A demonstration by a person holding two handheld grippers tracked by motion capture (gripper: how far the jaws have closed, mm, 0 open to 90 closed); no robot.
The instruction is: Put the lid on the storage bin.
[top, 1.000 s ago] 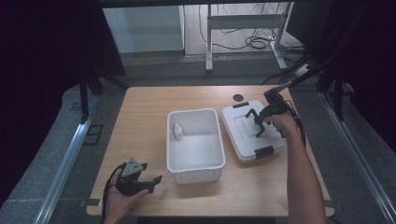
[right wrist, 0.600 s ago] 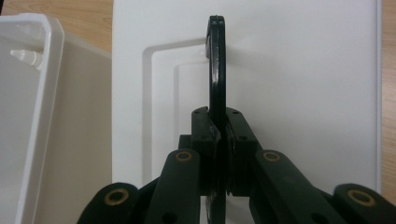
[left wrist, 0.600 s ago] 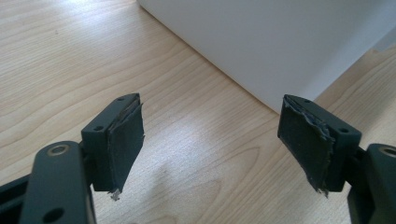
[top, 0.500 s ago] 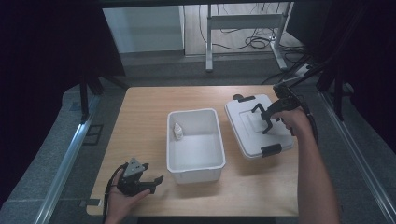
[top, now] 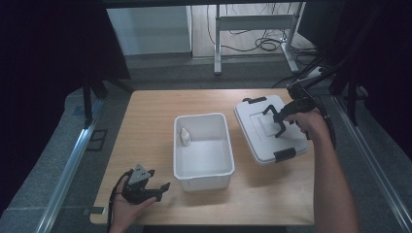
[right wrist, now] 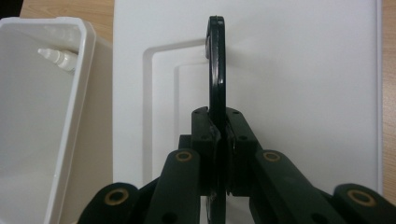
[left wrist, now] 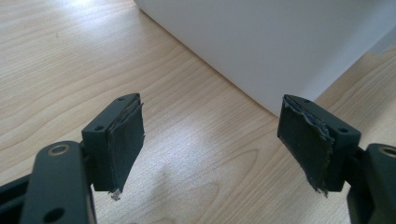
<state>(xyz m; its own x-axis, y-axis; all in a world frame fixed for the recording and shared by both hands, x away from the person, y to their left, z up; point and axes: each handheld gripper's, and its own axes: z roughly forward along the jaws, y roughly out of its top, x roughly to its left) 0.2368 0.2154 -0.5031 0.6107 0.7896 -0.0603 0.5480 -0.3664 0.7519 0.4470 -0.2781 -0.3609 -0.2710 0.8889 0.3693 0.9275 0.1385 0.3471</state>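
A white plastic box [top: 203, 181] stands open in the middle of the table, with a small white bottle [top: 184, 136] against its left inner wall. To its right lies the white lid [top: 257, 138], with its black handle [top: 270, 114] raised. My right gripper [top: 278, 122] is shut on that handle [right wrist: 216, 60]; its jaws [right wrist: 218, 126] pinch the thin black bar above the lid [right wrist: 303, 93]. The box rim [right wrist: 88, 56] and the bottle [right wrist: 58, 57] lie to the left. My left gripper [top: 158, 189] rests open at the front left, facing the box wall [left wrist: 261, 42], its pads [left wrist: 126, 135] holding nothing.
The lid carries black latches at its near end [top: 284, 155] and far end [top: 254, 100]. Bare wooden tabletop [top: 145, 131] lies left of the box. Beyond the table's far edge are a metal frame [top: 252, 24] and cables on the floor.
My right gripper has carried the lid by its handle a little to the right and away from the box. The left gripper has stayed put.
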